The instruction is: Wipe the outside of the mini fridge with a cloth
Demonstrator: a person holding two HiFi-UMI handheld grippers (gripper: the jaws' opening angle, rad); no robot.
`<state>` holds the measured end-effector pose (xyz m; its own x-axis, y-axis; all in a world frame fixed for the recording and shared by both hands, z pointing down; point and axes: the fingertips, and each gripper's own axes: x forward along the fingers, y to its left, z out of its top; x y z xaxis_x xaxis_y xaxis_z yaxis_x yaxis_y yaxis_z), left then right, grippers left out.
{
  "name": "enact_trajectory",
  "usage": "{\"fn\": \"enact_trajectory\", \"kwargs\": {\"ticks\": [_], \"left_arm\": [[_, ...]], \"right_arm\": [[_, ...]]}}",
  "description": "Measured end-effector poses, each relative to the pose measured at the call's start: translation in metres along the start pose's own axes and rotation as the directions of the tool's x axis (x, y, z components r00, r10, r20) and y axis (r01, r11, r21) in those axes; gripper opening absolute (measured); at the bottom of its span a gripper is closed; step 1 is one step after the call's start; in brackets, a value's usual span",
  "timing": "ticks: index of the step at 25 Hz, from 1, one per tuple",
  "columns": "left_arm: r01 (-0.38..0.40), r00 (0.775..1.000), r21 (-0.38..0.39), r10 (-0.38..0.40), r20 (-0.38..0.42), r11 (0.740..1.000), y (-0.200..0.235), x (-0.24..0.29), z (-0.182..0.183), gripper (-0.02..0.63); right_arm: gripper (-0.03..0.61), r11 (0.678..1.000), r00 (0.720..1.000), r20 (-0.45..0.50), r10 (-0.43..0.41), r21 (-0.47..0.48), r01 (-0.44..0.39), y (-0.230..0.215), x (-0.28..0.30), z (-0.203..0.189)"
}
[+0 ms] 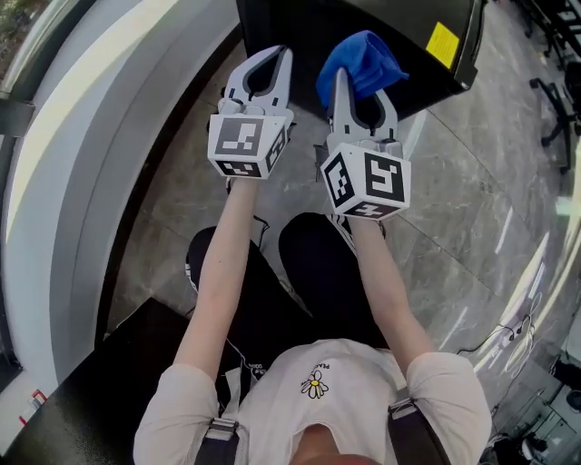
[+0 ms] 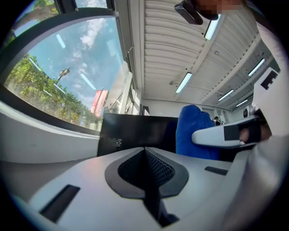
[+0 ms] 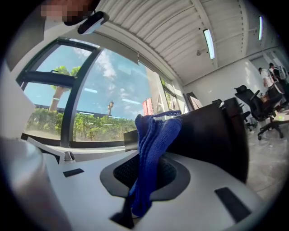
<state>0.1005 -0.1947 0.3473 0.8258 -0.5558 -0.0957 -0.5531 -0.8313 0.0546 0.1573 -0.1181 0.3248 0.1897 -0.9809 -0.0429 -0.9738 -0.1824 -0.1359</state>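
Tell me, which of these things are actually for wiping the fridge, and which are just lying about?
For the job:
- blue cloth, clamped in the right hand-held gripper
- black mini fridge
- left hand-held gripper, shut and empty

Just around:
- office chairs
- window
- ceiling lights
- tiled floor

Both arms stretched forward, bare forearms roughly parallel: left arm (image 1: 222,272), right arm (image 1: 386,291). Left gripper (image 1: 280,54): jaws closed tip to tip, nothing between. Right gripper (image 1: 349,82) just beside it, level with it: jaws clamped on blue cloth (image 1: 363,56), fabric bunched past the tips. Marker cubes side by side, near, not touching.
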Motion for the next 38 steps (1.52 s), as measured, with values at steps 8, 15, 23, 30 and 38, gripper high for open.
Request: {"fn": "enact_trajectory", "kwargs": {"ticks": [8,15,23,30,38], "left_arm": [[-0.128,0.987,-0.128,0.14,0.083,0.983,0.082,-0.029,0.016,0.005],[-0.276,0.941,-0.149,0.298,0.161,0.95,0.13,-0.064,0.036,0.005],[-0.268,0.951,-0.178,0.289,0.106,0.947,0.144,-0.068,0.017,0.005],[-0.222,0.968,-0.141,0.236,0.087,0.965,0.124,-0.051,0.014,0.005],[-0.175,0.982,-0.101,0.181,0.052,0.979,0.098,-0.032,0.006,0.005]], "right_arm": [[0.072,0.99,0.99,-0.04,0.138,-0.016,-0.139,0.071,0.096,-0.034],[0.072,0.973,0.977,-0.057,0.206,-0.093,-0.211,0.115,0.147,-0.04],[0.072,0.989,0.989,-0.094,0.111,-0.092,-0.12,0.114,0.171,-0.047],[0.072,0.993,0.995,-0.096,0.036,-0.105,-0.046,0.086,0.163,-0.042],[0.071,0.995,0.994,-0.109,-0.028,-0.103,0.017,0.06,0.136,-0.045]]}}
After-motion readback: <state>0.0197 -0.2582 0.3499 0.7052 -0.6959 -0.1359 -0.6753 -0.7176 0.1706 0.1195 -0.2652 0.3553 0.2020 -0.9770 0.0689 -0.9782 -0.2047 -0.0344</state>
